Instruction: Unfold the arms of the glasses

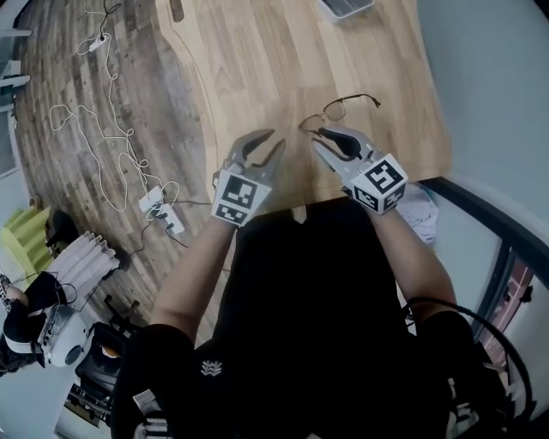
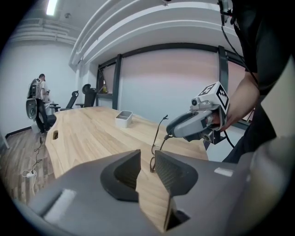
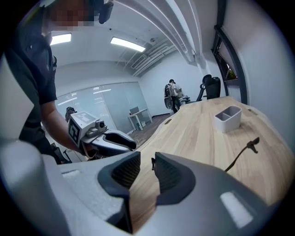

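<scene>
The glasses (image 1: 336, 110) are found near the table's (image 1: 257, 69) near right corner, with their thin dark frame at the tips of the right gripper (image 1: 319, 133). One arm is seen stretched out from the frame, ending in a dark tip. The right gripper's jaws are set a narrow gap apart. A small dark bit of the glasses is seen in that gap, against the jaw on the right of the right gripper view. The other jaw is clear of it, and bare wood shows between. The left gripper (image 1: 266, 141) is held over the table's near edge, beside the right one and apart from the glasses. Its jaws are parted by a similar narrow gap, and nothing is held in them. A tray (image 1: 347, 7) is set at the table's far side. Cables (image 1: 103, 163) are strewn on the floor (image 1: 69, 103) left of the table.
</scene>
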